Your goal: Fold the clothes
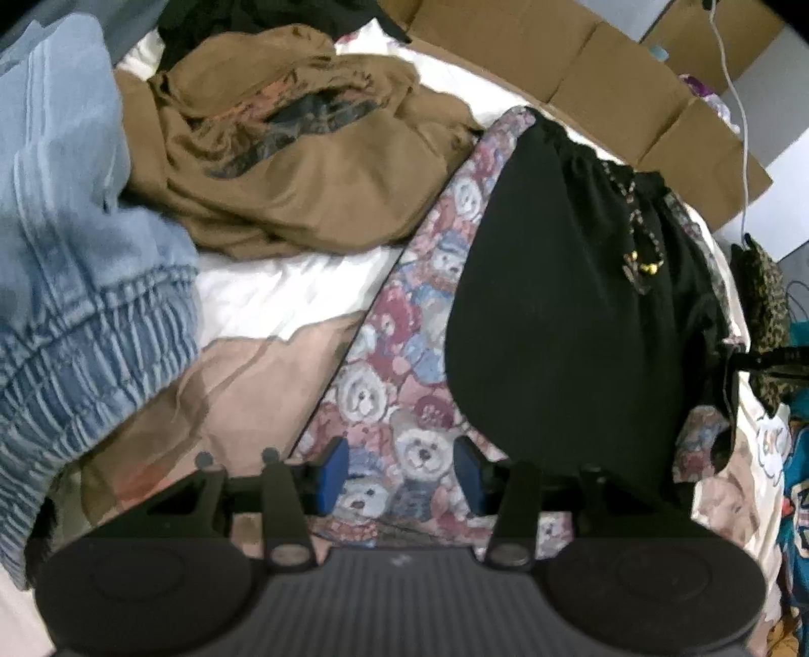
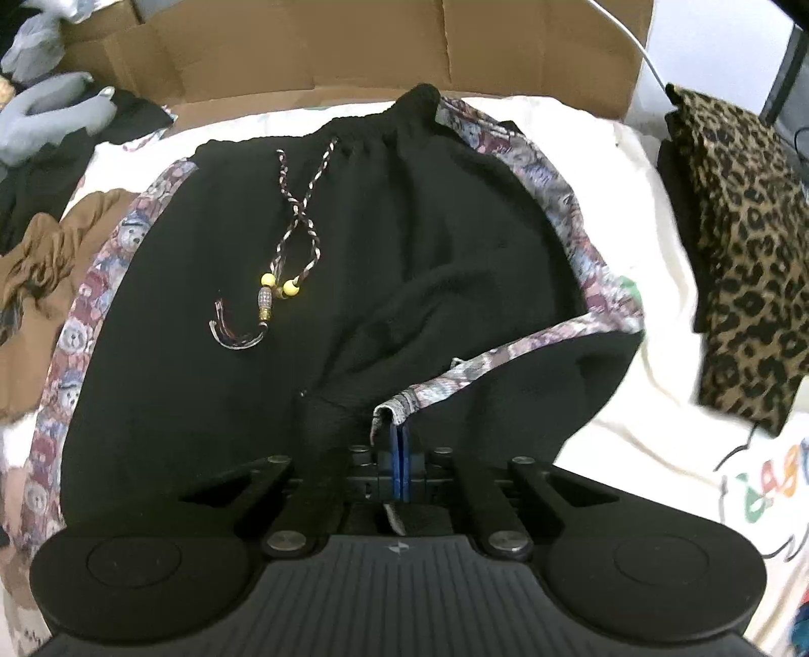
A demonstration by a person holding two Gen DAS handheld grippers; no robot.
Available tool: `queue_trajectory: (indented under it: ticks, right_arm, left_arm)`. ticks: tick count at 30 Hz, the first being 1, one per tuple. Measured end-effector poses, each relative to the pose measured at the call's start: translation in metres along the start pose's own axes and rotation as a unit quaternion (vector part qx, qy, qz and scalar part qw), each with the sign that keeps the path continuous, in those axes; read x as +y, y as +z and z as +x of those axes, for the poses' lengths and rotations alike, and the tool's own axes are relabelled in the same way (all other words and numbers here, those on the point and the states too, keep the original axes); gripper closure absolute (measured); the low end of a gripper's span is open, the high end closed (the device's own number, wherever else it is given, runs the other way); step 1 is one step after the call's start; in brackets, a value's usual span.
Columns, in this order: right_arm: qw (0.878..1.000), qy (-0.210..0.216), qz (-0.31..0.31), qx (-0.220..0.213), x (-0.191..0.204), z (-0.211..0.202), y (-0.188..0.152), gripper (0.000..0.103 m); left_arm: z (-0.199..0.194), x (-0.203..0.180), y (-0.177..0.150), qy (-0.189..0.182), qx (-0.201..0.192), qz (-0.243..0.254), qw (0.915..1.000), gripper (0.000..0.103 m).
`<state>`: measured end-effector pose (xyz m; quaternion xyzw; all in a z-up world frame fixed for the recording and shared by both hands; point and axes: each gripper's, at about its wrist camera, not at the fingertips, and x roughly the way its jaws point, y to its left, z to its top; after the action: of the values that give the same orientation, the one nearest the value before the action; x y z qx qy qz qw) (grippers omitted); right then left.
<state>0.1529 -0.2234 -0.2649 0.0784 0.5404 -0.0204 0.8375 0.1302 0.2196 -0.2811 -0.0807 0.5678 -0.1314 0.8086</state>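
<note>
At the bottom of the left wrist view, the left claw [image 1: 402, 472] is held apart over the bear-print side panel of the black pants [image 1: 566, 303] at centre right. One brown garment [image 1: 283, 167] and one pair of jeans [image 1: 76, 263] are heaped at the upper left.

In the right wrist view, the right claw [image 2: 399, 462] is clamped on the pants' [image 2: 227, 328] folded-over hem at bottom centre. One leopard-print cloth [image 2: 748, 242] is seen at the right, one cardboard box [image 2: 379, 45] along the top.

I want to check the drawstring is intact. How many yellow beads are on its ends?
2 yellow beads: one left of the other, side by side where the drawstring ends meet on the black shorts. More may be hidden.
</note>
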Motion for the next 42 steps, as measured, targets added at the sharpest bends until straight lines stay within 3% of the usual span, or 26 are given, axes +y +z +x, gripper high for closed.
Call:
queue_trajectory:
  ticks: [6,17,24,33,38,42]
  right_arm:
    - [1.000,-0.027,-0.003,-0.009,-0.024,-0.038,-0.001,0.103]
    - [0.988,-0.104,0.107,-0.025,-0.092,-0.094,-0.043,0.103]
    - [0.974,-0.158,0.155,-0.041,-0.125,-0.124,-0.063,0.103]
    - [0.971,-0.164,0.173,-0.033,-0.171,-0.118,-0.080,0.103]
    - [0.968,-0.170,0.183,-0.024,-0.205,-0.105,-0.085,0.103]
    - [0.969,-0.130,0.211,-0.004,-0.233,-0.089,-0.085,0.103]
  left_arm:
    - [-0.011,-0.023,0.007,-0.016,-0.013,0.016,0.9997,0.055]
    - [-0.045,-0.074,0.010,-0.042,-0.026,0.060,0.9970,0.055]
    - [-0.076,-0.085,-0.004,-0.028,-0.036,0.075,0.9961,0.055]
    - [-0.072,-0.101,-0.017,-0.007,-0.018,0.086,0.9962,0.055]
    - [-0.050,-0.127,-0.016,-0.004,-0.005,0.118,0.9930,0.055]
    - [-0.022,-0.145,-0.015,-0.002,0.016,0.130,0.9913,0.055]
